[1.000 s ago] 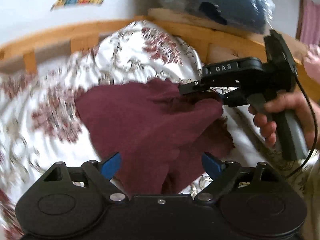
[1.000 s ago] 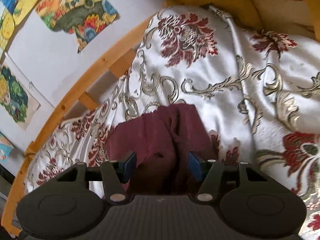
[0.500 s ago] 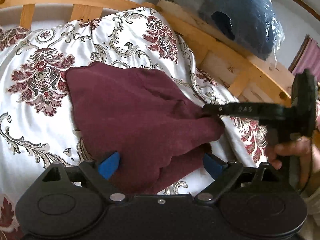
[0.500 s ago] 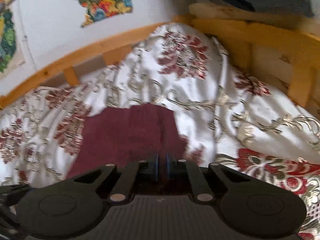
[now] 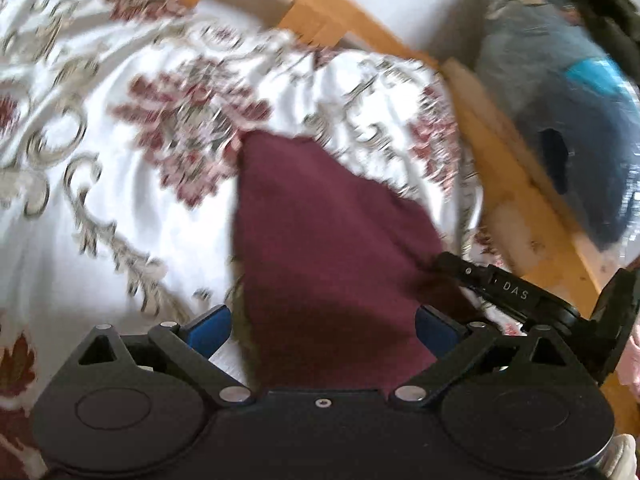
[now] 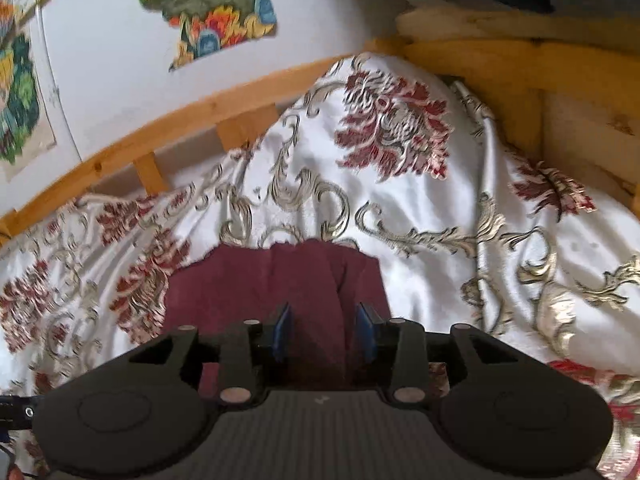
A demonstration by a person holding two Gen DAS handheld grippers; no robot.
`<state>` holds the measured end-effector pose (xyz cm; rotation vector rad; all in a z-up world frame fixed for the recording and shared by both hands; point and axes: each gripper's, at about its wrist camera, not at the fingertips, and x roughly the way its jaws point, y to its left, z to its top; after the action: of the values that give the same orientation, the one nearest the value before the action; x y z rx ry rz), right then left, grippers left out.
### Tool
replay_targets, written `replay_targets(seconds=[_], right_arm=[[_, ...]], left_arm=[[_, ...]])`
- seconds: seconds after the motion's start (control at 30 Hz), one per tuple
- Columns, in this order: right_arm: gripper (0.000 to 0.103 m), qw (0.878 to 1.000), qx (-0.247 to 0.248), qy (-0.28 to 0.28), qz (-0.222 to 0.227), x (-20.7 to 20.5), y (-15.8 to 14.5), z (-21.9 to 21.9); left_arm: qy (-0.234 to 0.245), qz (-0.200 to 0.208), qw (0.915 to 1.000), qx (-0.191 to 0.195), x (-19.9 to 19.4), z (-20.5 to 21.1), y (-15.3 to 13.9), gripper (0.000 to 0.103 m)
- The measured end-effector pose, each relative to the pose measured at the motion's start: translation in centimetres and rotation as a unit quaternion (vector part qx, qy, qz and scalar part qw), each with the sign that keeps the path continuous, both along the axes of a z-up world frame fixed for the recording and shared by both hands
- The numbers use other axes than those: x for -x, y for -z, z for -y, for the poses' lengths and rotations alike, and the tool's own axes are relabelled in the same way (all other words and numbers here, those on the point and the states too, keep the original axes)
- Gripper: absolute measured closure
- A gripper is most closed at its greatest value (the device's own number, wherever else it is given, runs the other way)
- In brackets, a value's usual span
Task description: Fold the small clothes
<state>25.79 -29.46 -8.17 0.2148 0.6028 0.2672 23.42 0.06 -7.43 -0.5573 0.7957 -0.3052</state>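
Observation:
A small maroon garment (image 5: 332, 248) lies on the floral bedspread (image 5: 120, 208); it also shows in the right wrist view (image 6: 256, 280). My left gripper (image 5: 322, 326) is open, low over the garment's near edge, its blue pads on either side of the cloth. My right gripper (image 6: 324, 334) is open part way, its blue pads (image 6: 282, 330) astride a raised fold of the garment. In the left wrist view the right gripper's black fingers (image 5: 480, 280) reach the garment's right corner. That view is blurred.
A wooden bed frame (image 6: 500, 52) runs along the back and right side. A blue bundle in clear plastic (image 5: 560, 100) sits on the frame at the right. Colourful pictures (image 6: 212, 12) hang on the white wall behind.
My right gripper was open, shut on the garment's fold half a second ago, and has now opened part way. The left gripper's view has swung left and the garment looks narrower.

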Motion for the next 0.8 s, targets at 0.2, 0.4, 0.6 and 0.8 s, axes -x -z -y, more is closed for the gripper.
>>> replay_targets(seconds=[0.2, 0.4, 0.6, 0.8], right_arm=[[0.095, 0.999, 0.026, -0.019, 0.025, 1.3, -1.0, -1.2], [0.096, 0.998, 0.053, 0.017, 0.035, 3.7, -2.4, -0.2], [0.095, 0.999, 0.04, 0.024, -0.003, 2.9, -1.1, 1.4], [0.081, 0.999, 0.014, 0.028, -0.014, 1.7, -0.3, 2.1]], left_arm=[[0.012, -0.039, 0.999, 0.016, -0.4, -0.2, 1.3, 0.005], [0.042, -0.046, 0.998, 0.008, -0.1, 0.8, 1.6, 0.005], [0.063, -0.046, 0.9969, -0.009, 0.0, 2.0, 1.8, 0.005], [0.057, -0.06, 0.9965, 0.002, -0.1, 1.6, 2.2, 0.004]])
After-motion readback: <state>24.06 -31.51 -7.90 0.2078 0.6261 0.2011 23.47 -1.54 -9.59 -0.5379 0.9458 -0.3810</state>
